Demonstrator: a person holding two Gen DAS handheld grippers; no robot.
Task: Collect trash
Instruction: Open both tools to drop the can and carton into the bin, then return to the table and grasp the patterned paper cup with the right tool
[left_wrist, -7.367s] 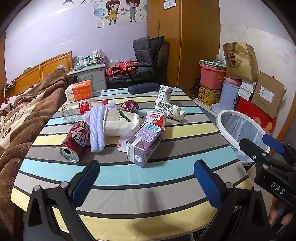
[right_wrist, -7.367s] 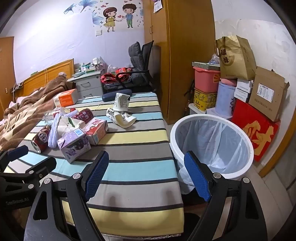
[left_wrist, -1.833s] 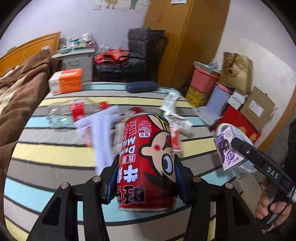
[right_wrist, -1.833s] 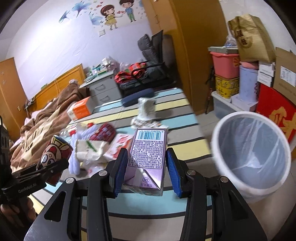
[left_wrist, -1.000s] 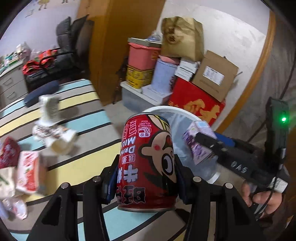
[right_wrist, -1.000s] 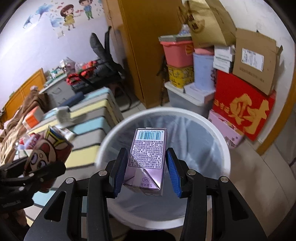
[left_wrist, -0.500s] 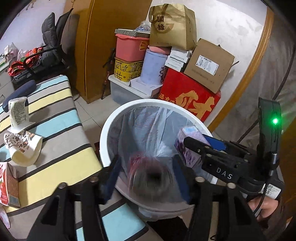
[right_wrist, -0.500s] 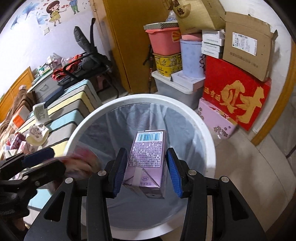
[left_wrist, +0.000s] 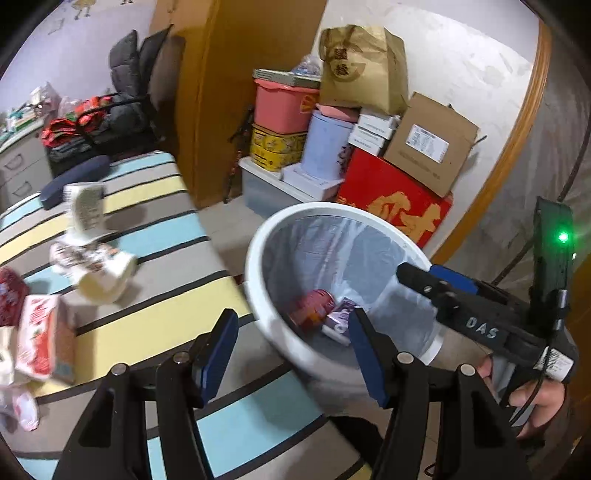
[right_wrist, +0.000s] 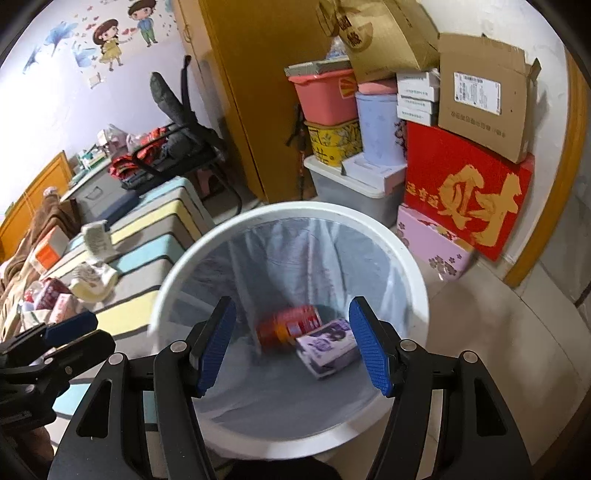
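Grippers first: the right gripper hangs over the mouth of the white bin with its blue pads spread apart and nothing between them; its jaws have just been opening. The left gripper sits at the bin's table-side rim, also released and empty, its jaws having just opened a little further. In the left wrist view the right gripper reaches over the bin's far rim, held by a hand at the lower right.

Inside the bin, on the bottom of the pale plastic liner, lie the two pieces of trash. The red can rests on its side, blurred, and the purple carton lies touching it on the side away from the table.

Beside the bin stands the striped table, its edge just next to the bin's rim. On it, well apart from the bin, are a red-and-white carton, a crumpled paper cup and, beyond that, an upright white carton, with a dark blue cushion at the far end.

Behind the bin, against the wall, a red box with gold lettering carries a cardboard box, next to a stack of pink tub, yellow tub and lavender canister. A wooden wardrobe stands to the table side of that stack.
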